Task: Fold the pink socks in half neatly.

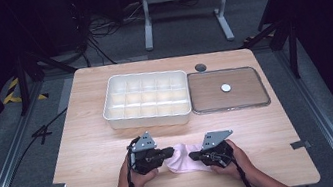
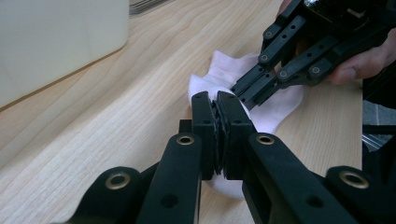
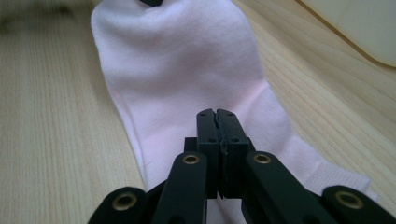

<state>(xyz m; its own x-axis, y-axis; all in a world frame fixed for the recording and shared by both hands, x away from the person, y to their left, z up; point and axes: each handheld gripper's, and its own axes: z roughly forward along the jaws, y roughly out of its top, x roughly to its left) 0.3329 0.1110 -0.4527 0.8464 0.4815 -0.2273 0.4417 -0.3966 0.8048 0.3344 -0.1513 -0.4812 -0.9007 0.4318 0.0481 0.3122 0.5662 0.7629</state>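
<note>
High view: pink sock [image 1: 181, 158] lies flat on counter [image 1: 87, 151] near front edge, betw. left gripper [image 1: 167, 151] and right gripper [image 1: 193, 156]; white divided tray [image 1: 146, 98] well behind.

Left gripper view: jaws together over sock edge; pinch on fabric not confirmable.

Right gripper view: jaws together above sock [image 3: 187, 79], no visible fabric betw. them.

Handling est.: light, soft, limp; will sag. Grip at cuff or toe end.
</note>
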